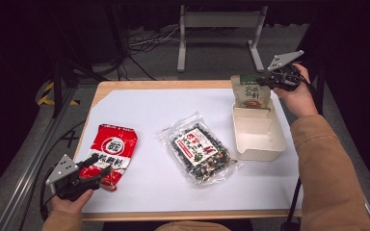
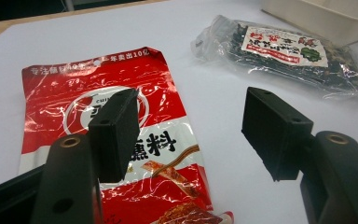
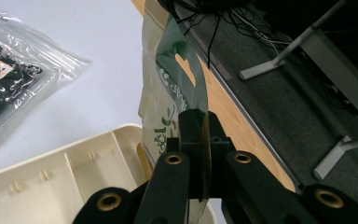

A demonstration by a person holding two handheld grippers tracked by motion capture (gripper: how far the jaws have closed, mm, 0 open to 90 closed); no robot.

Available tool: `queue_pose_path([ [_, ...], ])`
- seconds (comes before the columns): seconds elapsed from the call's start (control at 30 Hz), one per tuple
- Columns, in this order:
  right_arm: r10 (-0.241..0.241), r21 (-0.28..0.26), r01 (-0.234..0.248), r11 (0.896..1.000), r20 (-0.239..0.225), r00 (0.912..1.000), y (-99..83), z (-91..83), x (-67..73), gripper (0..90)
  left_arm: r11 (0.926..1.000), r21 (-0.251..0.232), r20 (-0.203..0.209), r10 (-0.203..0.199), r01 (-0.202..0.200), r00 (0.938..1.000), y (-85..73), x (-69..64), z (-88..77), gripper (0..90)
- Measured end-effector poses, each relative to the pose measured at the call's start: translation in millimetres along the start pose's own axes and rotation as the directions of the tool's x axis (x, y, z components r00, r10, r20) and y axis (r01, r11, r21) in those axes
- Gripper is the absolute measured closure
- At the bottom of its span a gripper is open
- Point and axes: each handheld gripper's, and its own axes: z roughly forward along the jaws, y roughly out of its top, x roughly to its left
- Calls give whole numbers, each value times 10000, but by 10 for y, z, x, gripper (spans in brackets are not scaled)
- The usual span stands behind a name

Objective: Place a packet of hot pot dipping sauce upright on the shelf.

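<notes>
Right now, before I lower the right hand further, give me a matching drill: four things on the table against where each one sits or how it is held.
Things:
1. red snack packet
2. clear seaweed bag
3. green-and-beige pouch
4. cream tray

Places or states:
A. pinched at its edge by the right gripper, hanging above the tray's far end
B. flat mid-table, between packet and tray
C. at the table's right side, open side up
D. flat beneath the open left gripper

Pairs: 1-D, 2-B, 3-A, 4-C
</notes>
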Motion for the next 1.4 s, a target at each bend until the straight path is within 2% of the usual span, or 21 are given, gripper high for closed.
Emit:
queue_pose_path([
  [0.17, 449, 284, -443, 9986, -197, 9988, -96, 76, 20, 895, 10000, 17, 8, -13, 13, 10000, 6, -3, 10, 367],
  [0.4, 1128, 690, -1120, 9913, -75, 9936, -232, 100, 3, 882, 10000, -17, 53, 10, -10, 10000, 15, -2, 29, 366],
  [0.5, 1493, 672, -1480, 9867, -145, 9887, -280, 88, 0, 875, 10000, 47, 59, 61, -61, 10000, 20, -2, 36, 365],
  [0.7, 1704, 653, -1700, 9833, -6, 9854, -284, 76, 14, 810, 10000, 40, 71, 82, -82, 9999, 28, -3, 48, 364],
  [0.77, 1878, 551, -1876, 9807, 7, 9822, -282, 73, 21, 750, 10000, 36, 102, 41, -42, 9999, 28, -2, 52, 363],
  [0.83, 2226, 350, -2225, 9743, 10, 9749, -277, 60, 35, 688, 10000, 43, 117, 35, -35, 9999, 28, 1, 56, 361],
  [0.93, 2282, -68, -2281, 9736, 176, 9735, -262, 25, 50, 544, 10000, 12, 108, 21, -21, 9999, 33, 4, 60, 357],
  [0.97, 2267, -203, -2260, 9739, 378, 9732, -249, 4, 56, 502, 10000, 16, 99, 16, -16, 9999, 37, 6, 58, 356],
  [1.17, 2406, -367, -2394, 9702, 326, 9701, -212, -70, 106, 440, 9999, 62, 101, 123, -124, 9999, 74, 4, 68, 338],
  [1.23, 2518, -569, -2493, 9668, 435, 9668, -198, -113, 134, 383, 9996, 215, 99, 180, -182, 9998, 89, -2, 89, 306],
  [1.27, 2518, -569, -2493, 9668, 435, 9668, -198, -113, 134, 383, 9996, 215, 99, 180, -182, 9998, 89, -2, 89, 289],
  [1.3, 2766, -992, -2707, 9575, 508, 9597, -183, -181, 154, 353, 9994, 286, 45, 215, -216, 9998, 98, -11, 99, 276],
  [1.33, 2766, -992, -2707, 9575, 508, 9597, -183, -181, 154, 353, 9990, 365, 52, 238, -239, 9997, 108, -12, 109, 276],
  [1.37, 2896, -1344, -2811, 9502, 482, 9559, -165, -253, 174, 347, 9988, 439, 75, 212, -215, 9997, 115, -16, 120, 260],
  [1.4, 2896, -1344, -2811, 9502, 482, 9559, -165, -253, 174, 347, 9982, 521, 30, 285, -286, 9996, 122, -16, 124, 260],
])
